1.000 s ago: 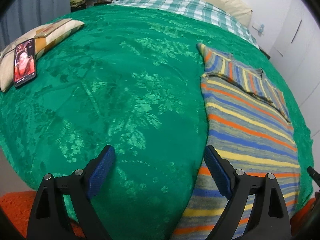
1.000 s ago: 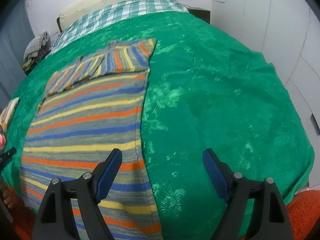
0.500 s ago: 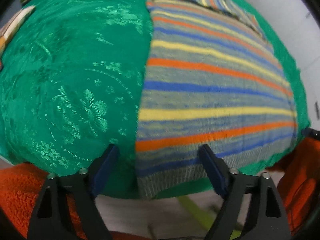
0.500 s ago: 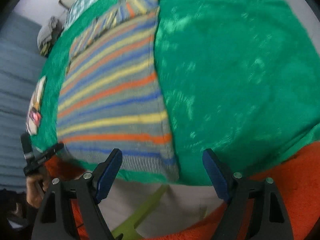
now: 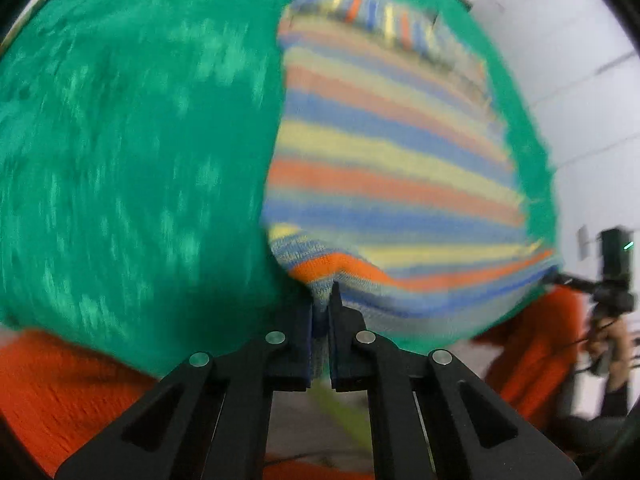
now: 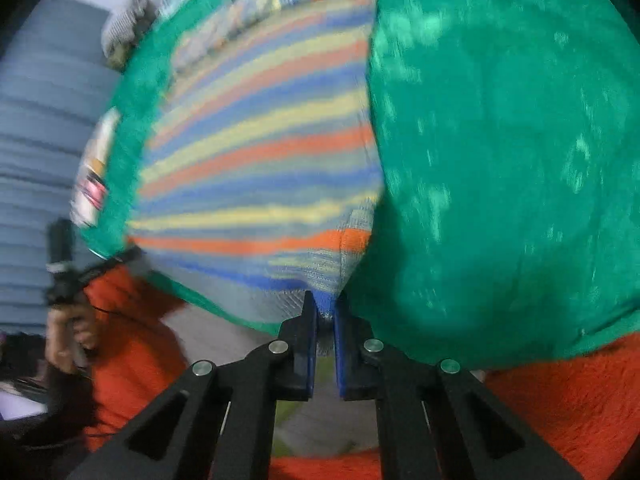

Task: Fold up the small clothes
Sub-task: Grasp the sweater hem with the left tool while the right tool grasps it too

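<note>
Green bedspread [image 5: 140, 140] covers the bed, white wall [image 5: 580, 80] far right, grey curtain [image 6: 40, 120] on the left, orange blanket [image 5: 60, 392] hanging below the near edge. Striped sweater [image 5: 380, 152] lies flat on the bedspread, reaching to the near edge. Both views are blurred. A second ago both tools gaped wide above the bed; now they have just been closing, and the left tool [image 5: 320, 320] pinches the sweater's near left corner, the right tool [image 6: 326, 322] its near right corner, hem cloth between the jaws.
</note>
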### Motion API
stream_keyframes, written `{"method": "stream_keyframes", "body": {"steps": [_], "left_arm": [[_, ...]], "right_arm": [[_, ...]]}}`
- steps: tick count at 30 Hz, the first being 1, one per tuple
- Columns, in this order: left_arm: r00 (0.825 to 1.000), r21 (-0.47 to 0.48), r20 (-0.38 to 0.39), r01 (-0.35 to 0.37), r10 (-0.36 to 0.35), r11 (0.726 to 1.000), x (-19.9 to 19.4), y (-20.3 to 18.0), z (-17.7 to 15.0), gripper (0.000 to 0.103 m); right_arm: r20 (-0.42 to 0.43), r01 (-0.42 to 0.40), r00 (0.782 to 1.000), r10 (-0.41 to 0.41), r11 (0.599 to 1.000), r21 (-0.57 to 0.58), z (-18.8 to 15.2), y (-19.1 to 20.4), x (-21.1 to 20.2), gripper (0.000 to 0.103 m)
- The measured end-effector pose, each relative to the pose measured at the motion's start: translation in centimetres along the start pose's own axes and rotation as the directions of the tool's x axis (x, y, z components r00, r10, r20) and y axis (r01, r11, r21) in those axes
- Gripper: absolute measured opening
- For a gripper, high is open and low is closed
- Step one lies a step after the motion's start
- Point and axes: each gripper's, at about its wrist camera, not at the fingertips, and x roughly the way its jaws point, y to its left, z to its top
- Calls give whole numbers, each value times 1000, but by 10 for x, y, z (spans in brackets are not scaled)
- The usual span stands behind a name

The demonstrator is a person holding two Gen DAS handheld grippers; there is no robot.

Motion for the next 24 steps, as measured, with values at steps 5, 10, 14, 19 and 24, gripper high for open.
{"method": "stream_keyframes", "body": {"steps": [5, 10, 14, 19, 24], "left_arm": [[992, 17, 104, 66, -67, 998, -22, -15, 113, 4], [968, -26, 251, 15, -8, 1000, 3, -21, 260, 20], [951, -165, 291, -59, 106, 984, 35, 8, 316, 74], [959, -108, 269, -58, 85, 992, 44, 21, 276, 77], [960, 0, 191, -209, 205, 978, 76, 9, 203, 84]], "right_arm": [[129, -130, 983, 127, 991, 15, 78, 2, -40, 7], [296, -142, 947, 122, 989, 47, 225, -7, -45, 7], [457, -106, 888, 56, 991, 85, 318, -23, -17, 38], [429, -18, 903, -10, 998, 62, 309, -26, -2, 39], [359, 57, 933, -2, 988, -143, 242, -4, 14, 39]]}}
